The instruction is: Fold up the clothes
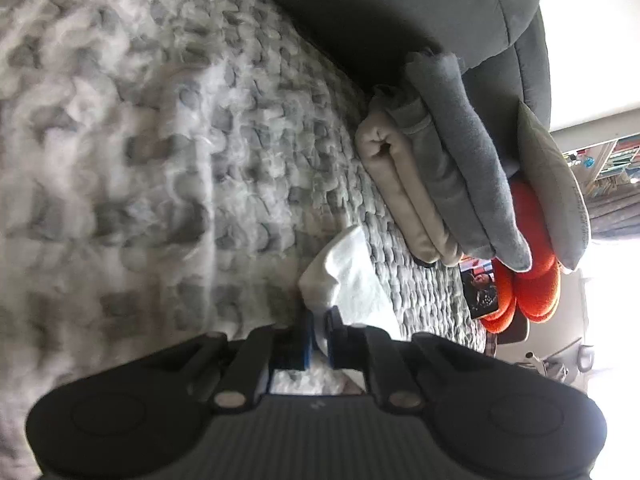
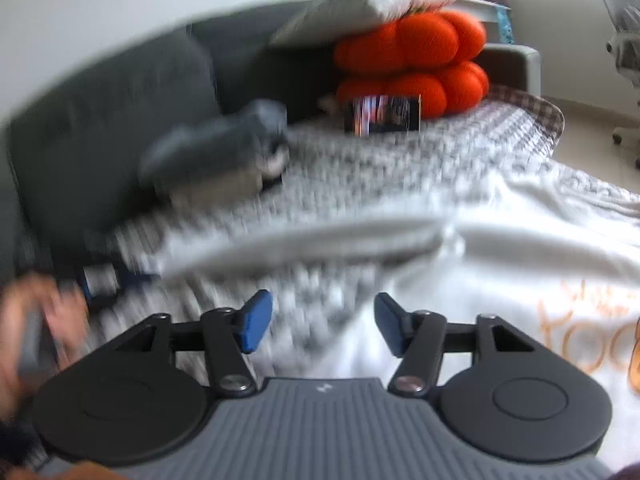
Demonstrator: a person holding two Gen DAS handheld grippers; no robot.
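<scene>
Left gripper [image 1: 318, 330]: blue pads nearly together, pinching a fold of the white garment [image 1: 348, 276], which is bunching upward toward 12 o'clock from the fingertips. Garment is lying on the grey-and-white knitted blanket [image 1: 160, 140]. At 2 o'clock in the left view, a stack of folded clothes [image 1: 440, 168], beige under grey, is leaning against the dark grey sofa [image 1: 380, 12].

Right gripper [image 2: 323, 326]: jaws standing wide apart, gripping nothing, hovering over blanket and white garment [image 2: 500, 248]; orange lettering [image 2: 580, 332] is showing at 3 o'clock. Orange cushion [image 2: 416, 64] is sitting at 12 o'clock, under a grey pillow [image 2: 360, 8]. A hand [image 2: 36, 320], blurred, is showing at 9 o'clock.
</scene>
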